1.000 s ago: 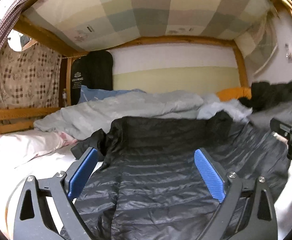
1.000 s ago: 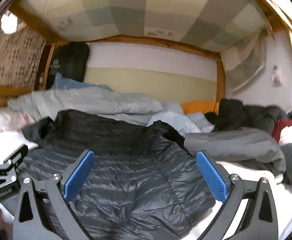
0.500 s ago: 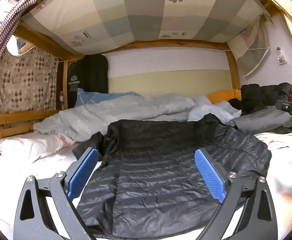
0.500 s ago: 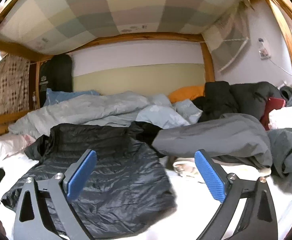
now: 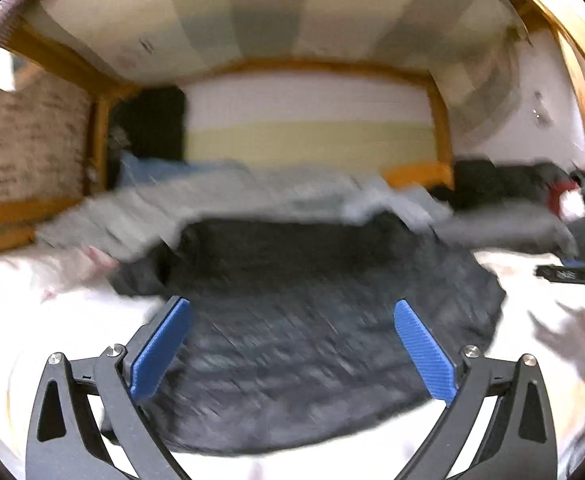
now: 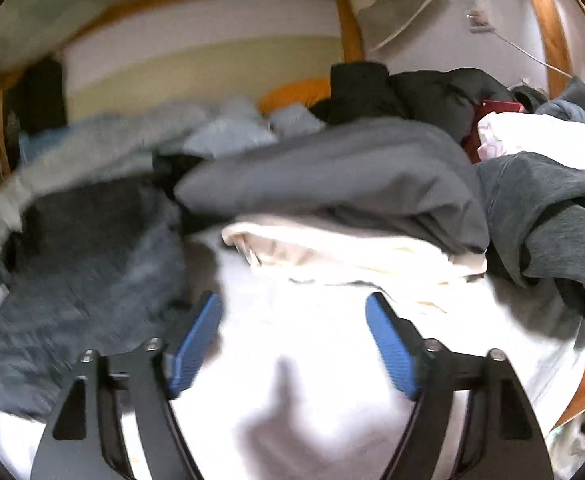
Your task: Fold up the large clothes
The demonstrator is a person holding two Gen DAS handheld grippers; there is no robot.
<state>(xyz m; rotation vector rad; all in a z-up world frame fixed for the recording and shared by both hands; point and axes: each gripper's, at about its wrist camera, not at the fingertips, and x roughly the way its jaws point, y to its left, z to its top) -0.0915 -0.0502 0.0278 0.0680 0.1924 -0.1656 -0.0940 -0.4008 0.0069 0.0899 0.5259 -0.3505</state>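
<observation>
Left claw (image 5: pixel 292 344) wide, empty, black puffer jacket (image 5: pixel 312 320) lying between and beyond its pads; right claw (image 6: pixel 294 340) closing, empty, over white bed sheet (image 6: pixel 292 320), jacket at frame left.

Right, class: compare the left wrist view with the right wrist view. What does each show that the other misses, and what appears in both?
Only the left wrist view: the patterned curtain at the left and the right gripper's body at the frame edge. Only the right wrist view: the white folded garment under the grey garment, and a dark grey sweatshirt on the right. Both: the black quilted jacket spread on the white sheet, and open blue fingers holding nothing.
</observation>
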